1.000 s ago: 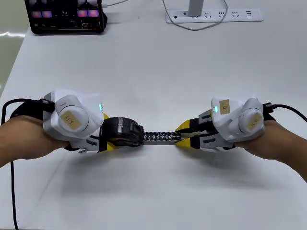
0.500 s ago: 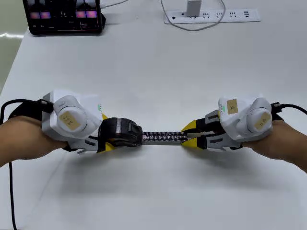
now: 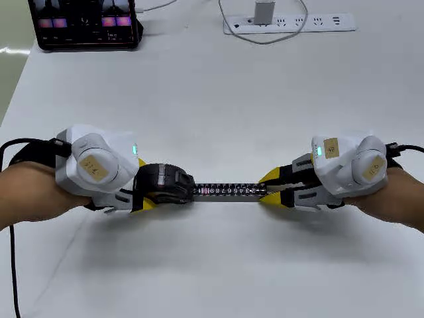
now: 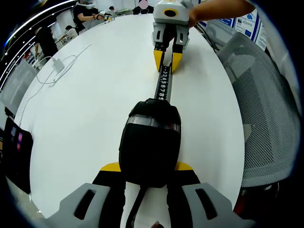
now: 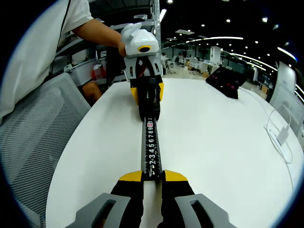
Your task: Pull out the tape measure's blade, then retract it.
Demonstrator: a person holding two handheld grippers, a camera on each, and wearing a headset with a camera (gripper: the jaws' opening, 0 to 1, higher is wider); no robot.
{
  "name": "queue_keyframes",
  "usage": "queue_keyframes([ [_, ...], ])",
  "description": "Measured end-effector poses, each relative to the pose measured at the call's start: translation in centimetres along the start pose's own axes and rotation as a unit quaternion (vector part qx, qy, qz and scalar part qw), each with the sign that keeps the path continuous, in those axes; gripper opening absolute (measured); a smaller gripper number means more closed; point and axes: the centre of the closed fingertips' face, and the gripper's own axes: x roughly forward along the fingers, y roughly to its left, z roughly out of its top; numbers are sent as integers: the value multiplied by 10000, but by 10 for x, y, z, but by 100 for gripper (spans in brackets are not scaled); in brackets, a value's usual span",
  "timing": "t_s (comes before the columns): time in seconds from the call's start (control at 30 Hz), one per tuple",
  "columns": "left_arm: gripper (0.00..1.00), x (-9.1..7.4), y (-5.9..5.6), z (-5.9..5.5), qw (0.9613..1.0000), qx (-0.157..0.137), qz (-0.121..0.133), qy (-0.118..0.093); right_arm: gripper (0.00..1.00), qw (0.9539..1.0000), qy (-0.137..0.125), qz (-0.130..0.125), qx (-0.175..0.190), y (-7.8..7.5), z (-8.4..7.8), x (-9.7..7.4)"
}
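One tape measure (image 3: 165, 183) over the bench (image 3: 212, 99), held twice: left gripper (image 3: 147, 184) closed around its black case; right gripper (image 3: 268, 189), directly ahead, pinched on the tip of its single blade (image 3: 228, 191), probably at the hook.

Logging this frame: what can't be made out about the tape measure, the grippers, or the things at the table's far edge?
1. Tip of the blade: hidden between the right gripper's fingers, in the head and right gripper views.
2. Sides of the case: covered by the left gripper's fingers, left gripper view.
3. Blade numerals: small and blurred in the head view.
4. Dark screened device: cut off by the head view's top edge.
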Motion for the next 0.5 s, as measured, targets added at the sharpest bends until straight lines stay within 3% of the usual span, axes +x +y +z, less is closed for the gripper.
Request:
queue_keyframes([
  [0.5,28,0,0,0,10000,17,-1,8,10,9999,86,-42,42,-1,-10,-12],
])
